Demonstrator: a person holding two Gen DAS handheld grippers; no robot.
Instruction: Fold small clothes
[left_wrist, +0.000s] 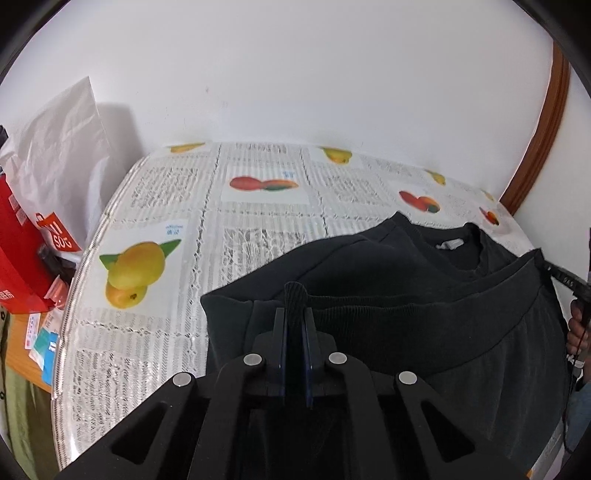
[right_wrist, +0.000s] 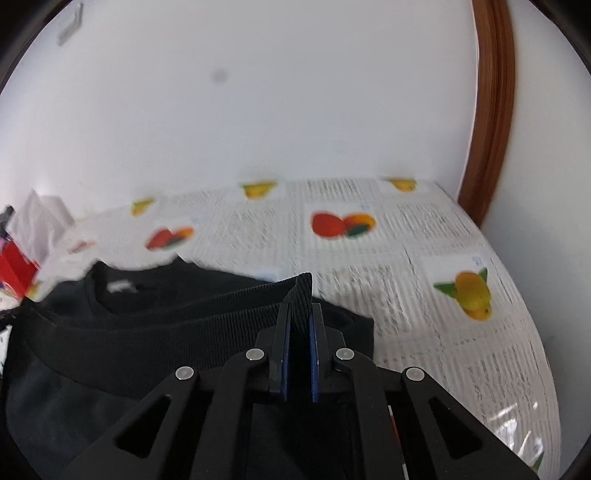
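Bright, even light (right view blurred)

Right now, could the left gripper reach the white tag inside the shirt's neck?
Probably not yet: the left gripper is shut on the black shirt's ribbed hem. The white tag lies uncovered beyond, so letting go comes first.

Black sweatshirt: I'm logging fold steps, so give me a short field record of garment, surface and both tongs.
garment: black sweatshirt, collar toward the wall
surface: table under a fruit-print cloth
left tongs: shut on the ribbed hem
right tongs: shut on the same hem
hem: lifted at both grips, brought toward the collar
beside table: red box
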